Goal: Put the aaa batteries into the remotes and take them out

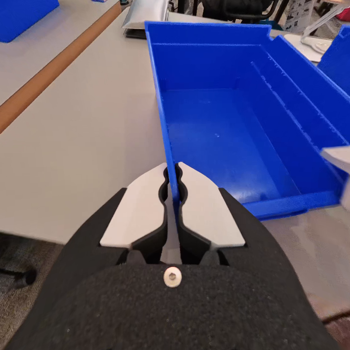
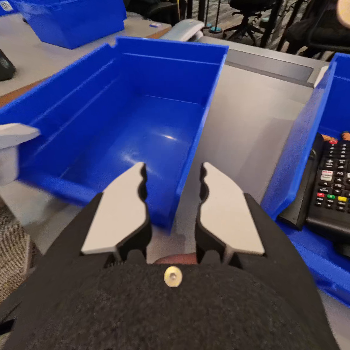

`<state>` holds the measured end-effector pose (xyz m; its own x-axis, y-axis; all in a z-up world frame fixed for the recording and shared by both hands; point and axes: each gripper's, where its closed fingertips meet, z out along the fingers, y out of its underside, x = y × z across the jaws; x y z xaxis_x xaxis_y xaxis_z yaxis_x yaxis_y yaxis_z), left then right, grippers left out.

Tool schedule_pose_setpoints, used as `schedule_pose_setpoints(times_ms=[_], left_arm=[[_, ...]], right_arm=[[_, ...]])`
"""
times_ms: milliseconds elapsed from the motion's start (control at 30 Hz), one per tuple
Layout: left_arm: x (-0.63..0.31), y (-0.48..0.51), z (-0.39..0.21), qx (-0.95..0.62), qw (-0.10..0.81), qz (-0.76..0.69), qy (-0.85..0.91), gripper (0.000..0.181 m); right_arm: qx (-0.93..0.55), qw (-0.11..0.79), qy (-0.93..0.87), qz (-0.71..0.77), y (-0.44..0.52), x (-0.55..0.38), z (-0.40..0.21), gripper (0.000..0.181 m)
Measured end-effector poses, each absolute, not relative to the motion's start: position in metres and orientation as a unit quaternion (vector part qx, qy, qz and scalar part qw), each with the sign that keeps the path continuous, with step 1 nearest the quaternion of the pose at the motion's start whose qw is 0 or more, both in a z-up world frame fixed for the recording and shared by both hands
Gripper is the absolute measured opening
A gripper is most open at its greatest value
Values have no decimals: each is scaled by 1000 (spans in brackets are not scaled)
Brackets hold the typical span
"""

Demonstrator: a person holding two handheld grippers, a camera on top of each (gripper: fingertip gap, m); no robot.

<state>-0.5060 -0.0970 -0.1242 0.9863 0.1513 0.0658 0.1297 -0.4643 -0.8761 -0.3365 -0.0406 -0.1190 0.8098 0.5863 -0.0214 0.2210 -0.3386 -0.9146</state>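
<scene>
A blue plastic bin [image 1: 227,123] stands on the grey table with nothing inside it. My left gripper [image 1: 172,166] is shut on the bin's left side wall [image 1: 171,170], one pad on each face, near its front corner. The same bin shows in the right wrist view [image 2: 113,123]. My right gripper [image 2: 173,166] is open and straddles the bin's right side wall [image 2: 189,170] with a gap on both sides. The left gripper's fingertip [image 2: 17,132] shows at the far left of the right wrist view. A black remote [image 2: 333,181] lies in another blue bin [image 2: 295,151] to the right.
A further blue bin [image 2: 75,22] stands at the back left on a neighbouring table. A silver device [image 1: 145,17] lies behind the bin I hold. Office chairs [image 2: 251,19] stand beyond the table. The right gripper's finger [image 1: 337,159] shows at the right edge of the left wrist view. To the black remote [image 2: 333,181]: right tips about 20 centimeters, left tips about 40 centimeters.
</scene>
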Motion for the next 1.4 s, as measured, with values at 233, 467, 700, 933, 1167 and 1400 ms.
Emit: schedule_pose_setpoints(times_ms=[233,467,700,933,1167,1400], left_arm=[[-500,-154,-85,-823,557,55,-96,4],[-392,-114,52,-743,668,33,-5,4],[-125,-7,70,-760,631,-56,145,4],[81,24,-49,-808,559,-86,167,4],[129,17,-109,-822,535,-93,173,7],[153,2,-132,-837,478,-154,216,40]], right_arm=[[-781,559,-234,148,-65,-334,-94,3],[-702,685,-169,100,-62,-221,44,4],[-750,659,-40,-24,-19,53,64,4],[-812,581,46,-15,3,267,-52,4],[-809,587,37,4,6,320,-98,3],[-827,558,63,25,16,334,-123,15]])
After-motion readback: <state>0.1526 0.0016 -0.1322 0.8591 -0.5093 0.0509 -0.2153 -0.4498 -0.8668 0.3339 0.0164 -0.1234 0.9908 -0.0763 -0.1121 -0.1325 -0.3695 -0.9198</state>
